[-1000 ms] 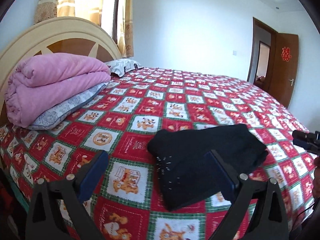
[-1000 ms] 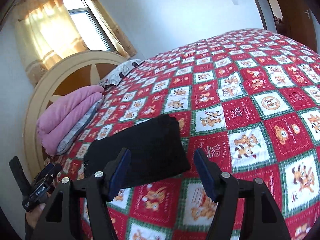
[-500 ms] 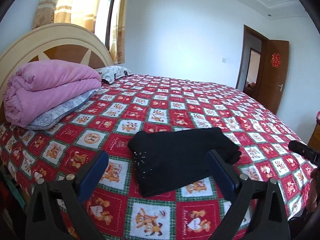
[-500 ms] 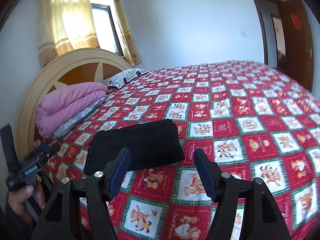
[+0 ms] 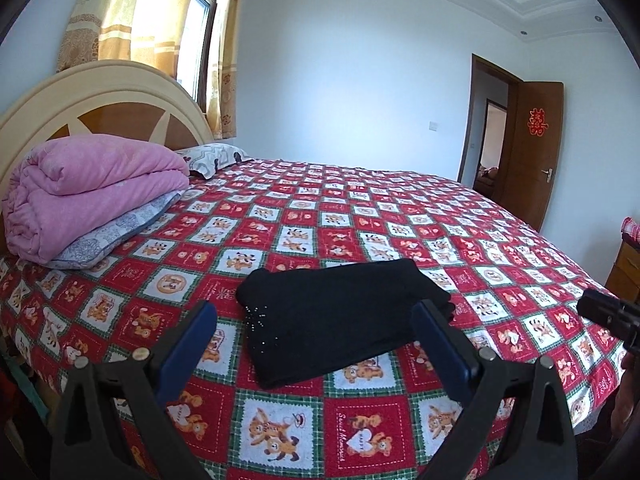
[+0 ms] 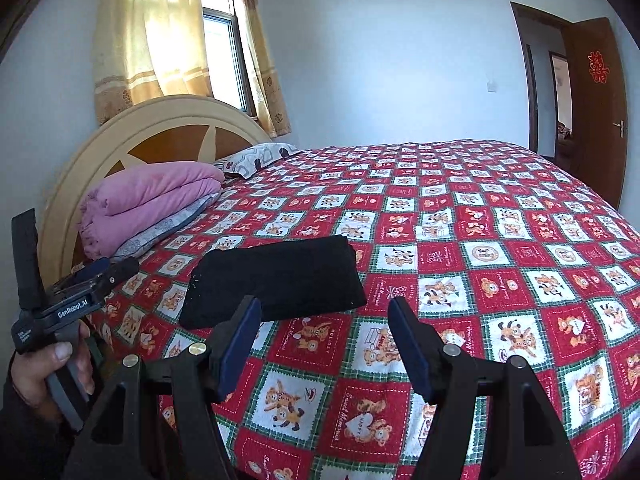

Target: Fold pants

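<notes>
Pants (image 5: 340, 316): folded black bundle, flat on the bedspread (image 5: 360, 216), just ahead of both tools.
Left tool (image 5: 316, 344): wide open, empty.
Right tool (image 6: 324, 340): wide open, empty.
Tip: fold looks finished; keep clear, don't snag edges.

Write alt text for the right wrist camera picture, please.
Black pants lie folded into a flat rectangle on a red cartoon-print bedspread, beyond the open, empty right gripper. A pink quilt is stacked by the headboard.
</notes>
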The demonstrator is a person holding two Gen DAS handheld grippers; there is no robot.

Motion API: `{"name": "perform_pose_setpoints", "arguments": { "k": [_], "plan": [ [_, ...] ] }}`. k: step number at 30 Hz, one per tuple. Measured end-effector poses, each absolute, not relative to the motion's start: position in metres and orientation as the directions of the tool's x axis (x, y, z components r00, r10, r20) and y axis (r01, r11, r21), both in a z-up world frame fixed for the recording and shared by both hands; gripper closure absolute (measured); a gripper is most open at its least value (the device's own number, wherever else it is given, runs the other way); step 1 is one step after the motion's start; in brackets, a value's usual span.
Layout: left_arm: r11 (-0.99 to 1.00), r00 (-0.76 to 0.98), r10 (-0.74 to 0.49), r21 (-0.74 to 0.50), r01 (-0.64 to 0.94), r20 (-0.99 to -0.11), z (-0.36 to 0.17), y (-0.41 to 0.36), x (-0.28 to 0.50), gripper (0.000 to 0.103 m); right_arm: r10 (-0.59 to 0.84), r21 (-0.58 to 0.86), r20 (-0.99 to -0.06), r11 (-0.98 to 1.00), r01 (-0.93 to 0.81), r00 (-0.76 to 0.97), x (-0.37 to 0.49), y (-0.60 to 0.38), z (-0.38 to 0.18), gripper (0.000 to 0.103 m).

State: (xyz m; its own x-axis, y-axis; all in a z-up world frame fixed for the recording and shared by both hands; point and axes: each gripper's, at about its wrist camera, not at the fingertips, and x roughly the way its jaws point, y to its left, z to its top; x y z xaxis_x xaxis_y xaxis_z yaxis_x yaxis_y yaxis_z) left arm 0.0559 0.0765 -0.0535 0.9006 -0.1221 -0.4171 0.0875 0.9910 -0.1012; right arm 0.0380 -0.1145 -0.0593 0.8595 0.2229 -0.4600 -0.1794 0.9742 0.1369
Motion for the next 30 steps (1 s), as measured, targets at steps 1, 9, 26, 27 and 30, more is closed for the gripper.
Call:
{"name": "perform_pose_setpoints", "arguments": {
  "k": [1, 9, 26, 27, 30],
  "plan": [
    [0.991, 0.901, -0.123, -0.102, 0.089, -0.416, -0.053, 0.076, 0.055, 0.003, 0.220, 0.136, -0.454, 0.975, -0.177, 0.864, 0.037, -0.114, -0.057, 0.036],
    [0.990, 0.907, -0.134, -0.104, 0.100, -0.400, -0.049, 0.070, 0.049, 0.003, 0.229, 0.133, -0.441, 0.973, -0.189, 0.868, 0.031, -0.112, -0.051, 0.035],
    [0.989, 0.926, -0.141, -0.084, 0.119, -0.350, -0.036, 0.057, 0.037, 0.000, 0.187, 0.119, -0.416, 0.981, -0.151, 0.890, 0.026, -0.122, -0.044, 0.028],
    [0.989, 0.929, -0.141, -0.080, 0.121, -0.341, -0.035, 0.055, 0.035, 0.000, 0.183, 0.116, -0.412, 0.982, -0.148, 0.892, 0.025, -0.122, -0.043, 0.028],
    [0.988, 0.939, -0.149, -0.082, 0.130, -0.311, -0.029, 0.054, 0.031, 0.000, 0.165, 0.093, -0.401, 0.986, -0.140, 0.901, 0.022, -0.122, -0.040, 0.028]
  ]
}}
